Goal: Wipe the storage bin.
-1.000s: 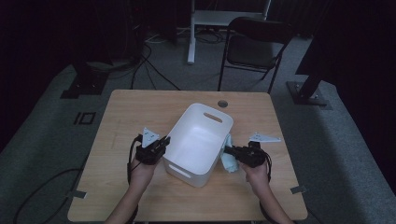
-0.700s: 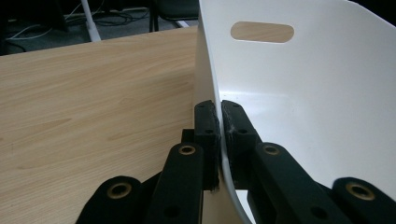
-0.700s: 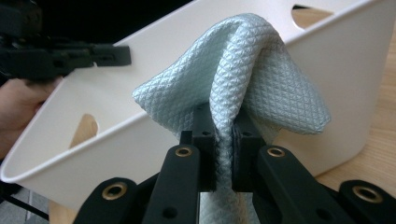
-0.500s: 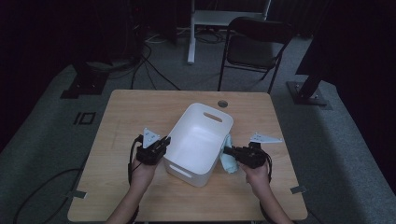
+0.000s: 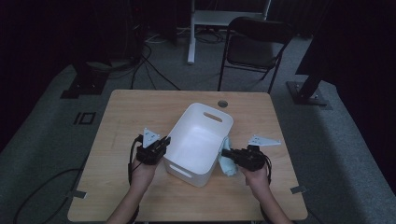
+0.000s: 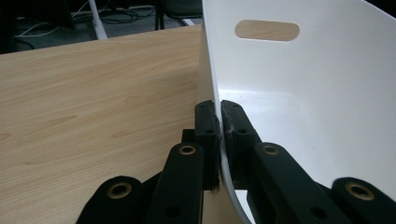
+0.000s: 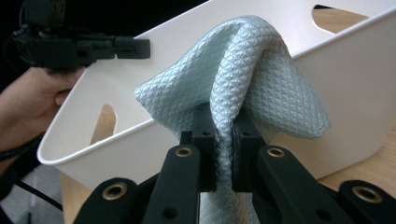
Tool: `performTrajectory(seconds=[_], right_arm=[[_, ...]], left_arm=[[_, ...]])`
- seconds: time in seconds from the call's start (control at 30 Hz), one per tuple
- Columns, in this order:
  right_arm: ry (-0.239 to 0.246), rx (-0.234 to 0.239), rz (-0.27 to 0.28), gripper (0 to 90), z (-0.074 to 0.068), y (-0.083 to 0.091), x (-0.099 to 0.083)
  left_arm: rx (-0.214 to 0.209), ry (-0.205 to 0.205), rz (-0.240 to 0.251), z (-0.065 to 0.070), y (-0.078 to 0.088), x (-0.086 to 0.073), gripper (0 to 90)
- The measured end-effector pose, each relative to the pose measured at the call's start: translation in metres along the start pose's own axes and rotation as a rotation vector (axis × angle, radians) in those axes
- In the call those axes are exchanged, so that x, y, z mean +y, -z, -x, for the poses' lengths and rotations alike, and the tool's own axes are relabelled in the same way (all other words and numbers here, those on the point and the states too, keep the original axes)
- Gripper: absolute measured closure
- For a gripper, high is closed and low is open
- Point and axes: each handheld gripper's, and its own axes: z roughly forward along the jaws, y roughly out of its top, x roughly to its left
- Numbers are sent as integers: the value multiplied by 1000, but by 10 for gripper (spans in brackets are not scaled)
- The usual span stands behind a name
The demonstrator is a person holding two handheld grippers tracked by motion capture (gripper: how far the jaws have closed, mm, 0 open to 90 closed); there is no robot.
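Cloth (image 7: pixel 243 74), pale blue, waffle-textured, bunched against white bin (image 7: pixel 345 88).

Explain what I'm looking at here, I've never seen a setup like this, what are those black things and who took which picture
A person sits at a wooden table with a black clamp tool in each hand. One picture is taken from above; the other two come from cameras riding on the tools. The left hand-held gripper is shut on the wall of a white plastic bin standing on the table. The right hand-held gripper is shut on a pale blue cloth, held against the bin's outer side.
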Motion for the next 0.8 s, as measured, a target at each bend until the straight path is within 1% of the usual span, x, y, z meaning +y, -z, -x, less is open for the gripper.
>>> performTrajectory(seconds=[0.03,0.07,0.2,0.23,0.3,0.33,0.37,0.47,0.6,0.63,0.67,0.7,0.73,0.77,0.8], right_arm=[[-12,6,5,833,1,-1,-2],[-21,11,-3,833,2,-4,-7],[-26,1,-16,833,1,-3,-9],[-26,4,-19,833,0,-2,-8],[-33,36,-5,832,-3,0,-7],[-20,33,-1,832,-5,1,-5],[-5,19,-4,833,-7,1,-5],[-12,23,0,833,-7,-2,-9],[-17,15,-19,833,-7,-3,-13],[-10,7,-25,833,-9,-2,-12],[-4,13,-22,832,-10,-1,-12],[19,14,-6,832,-15,2,-10],[19,14,-6,832,-15,2,-10],[42,-3,-8,833,-17,2,-10],[52,-6,-6,833,-18,1,-10]], left_arm=[[-1,1,0,0,0,0,867],[0,0,-1,0,0,0,866],[11,-3,-1,1,0,0,866],[12,-2,-1,1,0,0,867],[11,-2,-1,1,0,0,867],[7,0,-1,1,0,0,867],[3,2,0,1,0,0,866],[4,4,0,1,0,0,866],[13,5,0,2,0,0,866],[16,8,1,2,0,0,866],[15,8,0,2,0,0,866],[13,6,1,2,-1,0,866],[10,8,1,2,-1,0,866],[6,8,0,2,-1,0,865],[2,6,-1,1,-1,0,865]])
